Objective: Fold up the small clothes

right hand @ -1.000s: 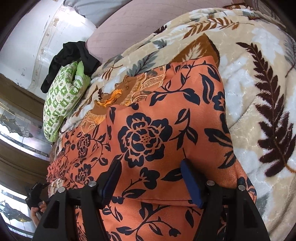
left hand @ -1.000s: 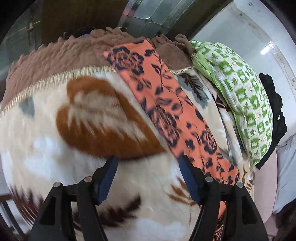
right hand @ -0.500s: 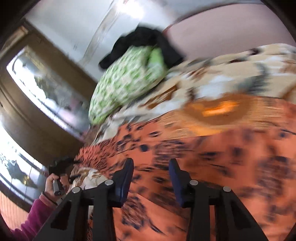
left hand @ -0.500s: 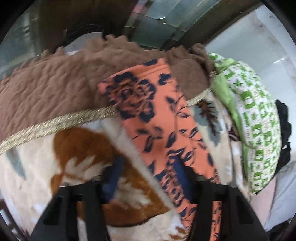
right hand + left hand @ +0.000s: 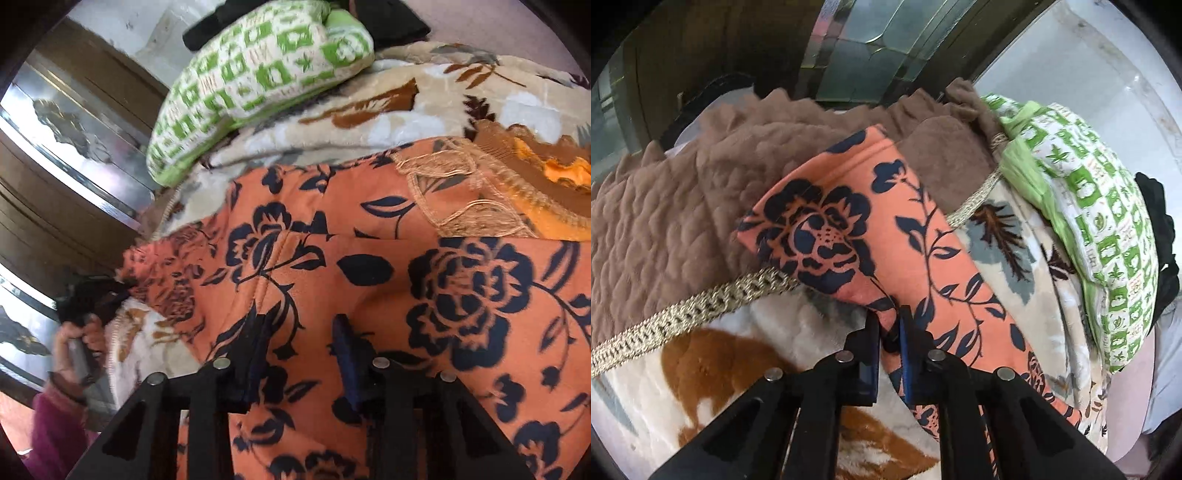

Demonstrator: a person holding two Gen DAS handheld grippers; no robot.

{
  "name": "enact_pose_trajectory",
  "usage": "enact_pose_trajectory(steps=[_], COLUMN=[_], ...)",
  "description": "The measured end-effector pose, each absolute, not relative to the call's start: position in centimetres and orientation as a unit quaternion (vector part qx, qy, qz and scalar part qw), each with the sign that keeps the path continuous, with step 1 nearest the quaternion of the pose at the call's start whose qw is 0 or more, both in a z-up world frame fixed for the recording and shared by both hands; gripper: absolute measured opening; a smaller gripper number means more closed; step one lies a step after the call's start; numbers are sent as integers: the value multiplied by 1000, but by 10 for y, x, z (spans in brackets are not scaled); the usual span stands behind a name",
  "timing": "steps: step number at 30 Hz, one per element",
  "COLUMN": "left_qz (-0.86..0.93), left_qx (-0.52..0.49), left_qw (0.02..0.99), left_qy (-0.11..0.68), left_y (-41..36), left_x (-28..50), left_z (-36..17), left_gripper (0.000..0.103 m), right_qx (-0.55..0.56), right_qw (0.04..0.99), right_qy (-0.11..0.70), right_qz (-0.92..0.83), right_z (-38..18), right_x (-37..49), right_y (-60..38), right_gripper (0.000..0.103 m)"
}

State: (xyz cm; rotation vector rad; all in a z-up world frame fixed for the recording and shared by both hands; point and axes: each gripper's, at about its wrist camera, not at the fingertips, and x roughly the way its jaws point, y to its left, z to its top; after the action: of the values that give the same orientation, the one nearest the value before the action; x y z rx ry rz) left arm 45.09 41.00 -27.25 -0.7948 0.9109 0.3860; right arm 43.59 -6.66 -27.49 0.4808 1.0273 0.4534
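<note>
One orange floral garment (image 5: 912,236) reaches the blanket's brown edge (image 5: 665,221); left gripper (image 5: 889,332) pinches its hem, right gripper (image 5: 299,332) spread (one green pillow (image 5: 255,74) behind).

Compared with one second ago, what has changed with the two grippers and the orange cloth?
The left gripper moved forward to the orange floral cloth and shut on its edge. The right gripper swung toward the green pillow end, open over the cloth. Blanket and pillow stayed.
</note>
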Motion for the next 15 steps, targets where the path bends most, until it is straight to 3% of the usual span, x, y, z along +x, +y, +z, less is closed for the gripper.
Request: enact_pose_trajectory(steps=[4,9,15], left_qz=[174,154,80], left_qx=[-346,-315,-249], left_qw=[825,853,899], left_qy=[411,386,352], left_y=[401,384,324], left_x=[451,446,435], left_z=[-261,-232,-167], left_gripper=[7,5,5], right_qx=[250,222,180], right_qw=[834,802,814], right_qy=[447,524,527], right_qz=[207,179,164], right_z=[-260,-292,-285], right_x=[425,444,445], right_y=[-102,-101,-88], right_gripper=[38,39,39])
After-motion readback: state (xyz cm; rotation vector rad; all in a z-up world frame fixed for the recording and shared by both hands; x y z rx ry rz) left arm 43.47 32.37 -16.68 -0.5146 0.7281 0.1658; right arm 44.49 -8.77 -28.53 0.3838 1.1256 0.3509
